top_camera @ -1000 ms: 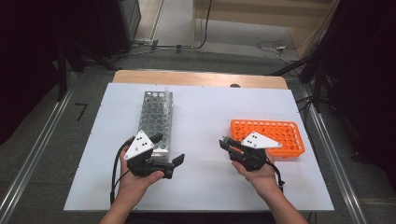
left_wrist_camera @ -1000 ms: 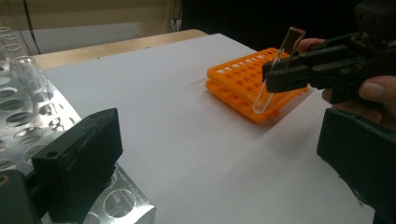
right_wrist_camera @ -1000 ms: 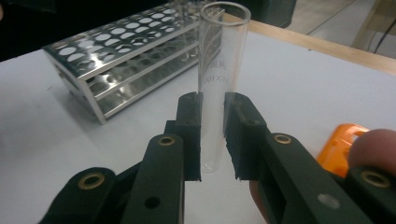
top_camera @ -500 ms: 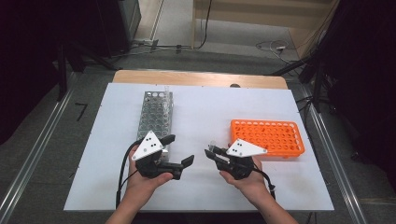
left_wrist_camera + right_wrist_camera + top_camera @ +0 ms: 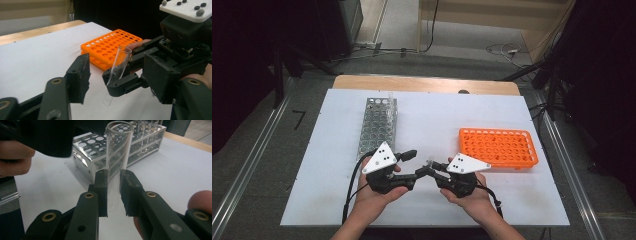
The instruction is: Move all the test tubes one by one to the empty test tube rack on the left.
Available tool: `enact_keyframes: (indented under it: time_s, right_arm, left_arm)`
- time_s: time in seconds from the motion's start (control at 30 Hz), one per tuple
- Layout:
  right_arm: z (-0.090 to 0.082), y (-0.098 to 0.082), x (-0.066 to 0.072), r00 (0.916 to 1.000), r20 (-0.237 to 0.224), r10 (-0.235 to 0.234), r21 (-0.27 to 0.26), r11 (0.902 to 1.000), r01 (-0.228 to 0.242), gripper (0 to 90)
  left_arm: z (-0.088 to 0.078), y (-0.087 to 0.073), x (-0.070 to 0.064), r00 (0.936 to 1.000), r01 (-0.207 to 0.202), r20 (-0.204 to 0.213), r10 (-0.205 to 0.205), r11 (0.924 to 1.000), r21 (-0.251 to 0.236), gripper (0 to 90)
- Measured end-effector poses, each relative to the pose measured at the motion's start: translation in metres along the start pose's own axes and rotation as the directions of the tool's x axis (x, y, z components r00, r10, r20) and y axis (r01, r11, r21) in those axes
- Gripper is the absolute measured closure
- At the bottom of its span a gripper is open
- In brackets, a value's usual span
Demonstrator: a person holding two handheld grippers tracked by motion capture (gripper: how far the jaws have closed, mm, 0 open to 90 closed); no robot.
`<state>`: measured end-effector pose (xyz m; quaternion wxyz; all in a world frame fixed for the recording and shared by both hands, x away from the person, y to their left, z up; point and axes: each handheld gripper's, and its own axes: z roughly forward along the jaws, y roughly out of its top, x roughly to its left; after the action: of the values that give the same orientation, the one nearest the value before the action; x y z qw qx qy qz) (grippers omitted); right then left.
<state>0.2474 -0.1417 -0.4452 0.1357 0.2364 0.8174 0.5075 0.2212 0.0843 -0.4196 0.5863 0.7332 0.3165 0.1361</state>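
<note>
The tube (image 5: pixel 117 152), clear glass with its open mouth up, stands nearly upright above the white table (image 5: pixel 327 200), pinched at mid-length between the two jaws of the right gripper (image 5: pixel 430 168). In the right gripper view the black pads press both of its sides, with the mouth rising well above them and the rounded bottom hanging below, apart from the table top. In the left gripper view the tube (image 5: pixel 117 72) leans a little, and bare table lies under and in front of it.

The left gripper (image 5: pixel 413 164) faces the right one from just beside it, near the table's front edge. Its jaws have just been closing; they stand partly apart on either side of the tube without a pad on the glass, the near jaw clear of it by a visible gap.

The metal rack (image 5: pixel 379 125) lies to the left and farther back, its near end close behind the left gripper. The orange rack (image 5: pixel 497 145) lies to the right, its near left corner just beside the right gripper. Between the two racks runs a wide bare strip of table reaching to the far edge. A narrower strip runs between the hands and the front edge. The side margins beyond each rack are bare up to the table's left and right edges.
</note>
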Motion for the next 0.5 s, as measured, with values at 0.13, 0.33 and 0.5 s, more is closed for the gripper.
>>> enact_keyframes:
  time_s: [0.13, 0.33, 0.5]
  right_arm:
    - [0.002, 0.001, 0.004, 0.9999, -0.015, -0.004, 0.005, 1.0, 0.004, 73.7]
    - [0.003, 0.003, 0.012, 0.9989, -0.043, -0.019, 0.009, 0.9998, 0.019, 73.7]
    - [0.002, 0.004, 0.014, 0.9983, -0.056, -0.018, 0.013, 0.9997, 0.019, 73.6]
  left_arm:
    - [0.005, -0.001, -0.002, 1.0, -0.001, 0.008, 0.001, 0.9999, 0.017, 49.5]
    - [0.01, -0.003, -0.006, 0.9997, -0.021, 0.01, 0.02, 0.999, 0.039, 59.0]
    - [0.011, -0.004, -0.006, 0.9993, -0.027, 0.025, 0.026, 0.9988, 0.041, 69.0]
